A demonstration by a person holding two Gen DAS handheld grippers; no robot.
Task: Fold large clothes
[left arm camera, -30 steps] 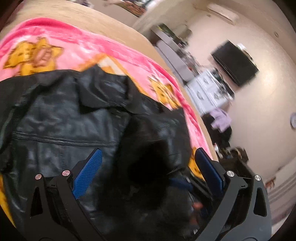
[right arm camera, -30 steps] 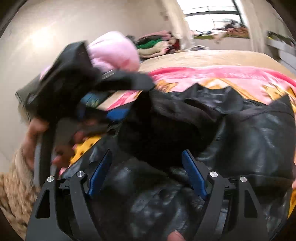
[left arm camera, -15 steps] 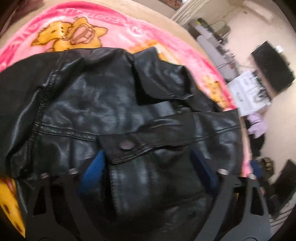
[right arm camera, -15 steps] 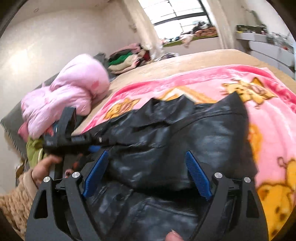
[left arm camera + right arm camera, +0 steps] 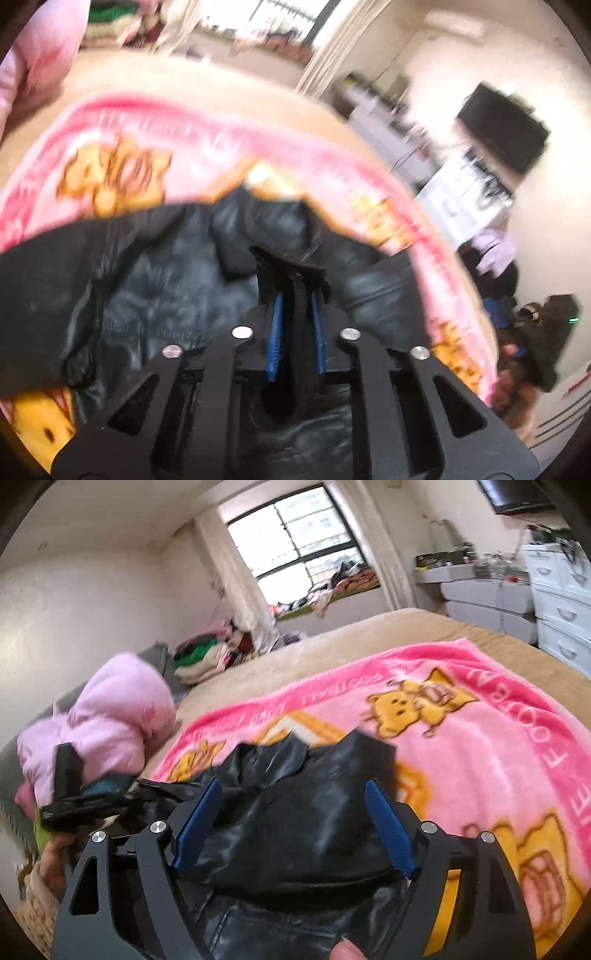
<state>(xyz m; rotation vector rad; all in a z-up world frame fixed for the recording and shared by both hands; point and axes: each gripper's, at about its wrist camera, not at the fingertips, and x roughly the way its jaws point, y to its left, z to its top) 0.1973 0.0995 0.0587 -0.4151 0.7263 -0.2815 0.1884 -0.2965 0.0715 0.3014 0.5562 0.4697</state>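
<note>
The black leather jacket [image 5: 177, 295] lies at lower centre of both views on the pink blanket [image 5: 480, 738] spread over the bed [image 5: 369, 635]. The left gripper [image 5: 295, 314] is pressed together, pinching a dark fold of the jacket. The right gripper [image 5: 295, 823], angled down over the garment, has spread jaws that are closing with leather between them but not yet pressed. To fold cleanly, the right should probably take a matching edge before both lift.

The crumpled black leather jacket [image 5: 295, 834] lay heaped on the bed, collar end toward twelve o'clock, one dark fabric edge [image 5: 297, 295] pulled up from the rest.
</note>
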